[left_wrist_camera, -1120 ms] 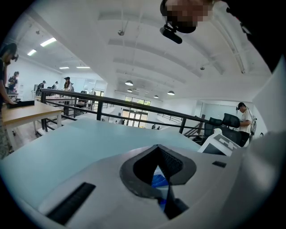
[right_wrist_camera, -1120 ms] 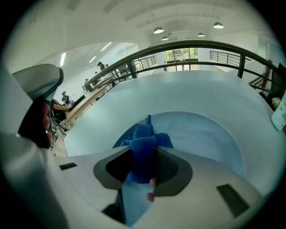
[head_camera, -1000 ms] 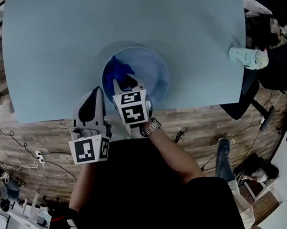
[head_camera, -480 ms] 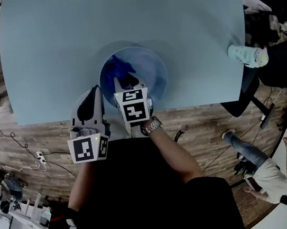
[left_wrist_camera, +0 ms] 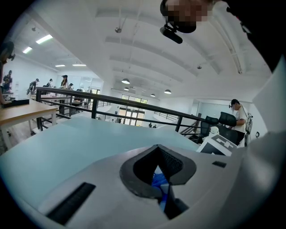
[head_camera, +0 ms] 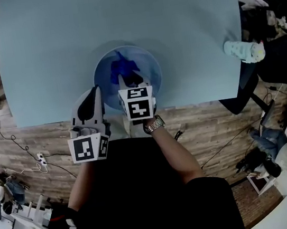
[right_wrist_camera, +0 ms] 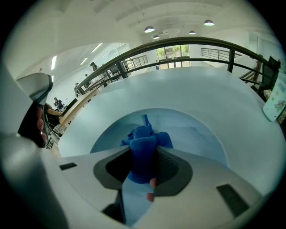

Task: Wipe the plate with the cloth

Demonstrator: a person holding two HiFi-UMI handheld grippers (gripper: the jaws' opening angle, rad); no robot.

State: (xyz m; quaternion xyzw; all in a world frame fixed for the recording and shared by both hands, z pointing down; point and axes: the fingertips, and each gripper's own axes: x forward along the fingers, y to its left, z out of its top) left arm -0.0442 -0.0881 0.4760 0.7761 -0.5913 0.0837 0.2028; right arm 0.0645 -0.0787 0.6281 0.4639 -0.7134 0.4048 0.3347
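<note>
At the near edge of the table (head_camera: 57,39), our left gripper (left_wrist_camera: 157,148) rests with its jaws drawn to a narrow slit. It clamps nothing we can make out; only a sliver of blue shows through. Its tip sits just beside the near-left rim of the plate (head_camera: 149,65), which we judge is there to stop the plate sliding. The plate lies at the middle of the near edge. Inside it the blue cloth (head_camera: 120,66) is bunched toward the left. Our right gripper (right_wrist_camera: 144,154) pinches a fold of that cloth, low over the plate, so the wad can be dragged across it.
</note>
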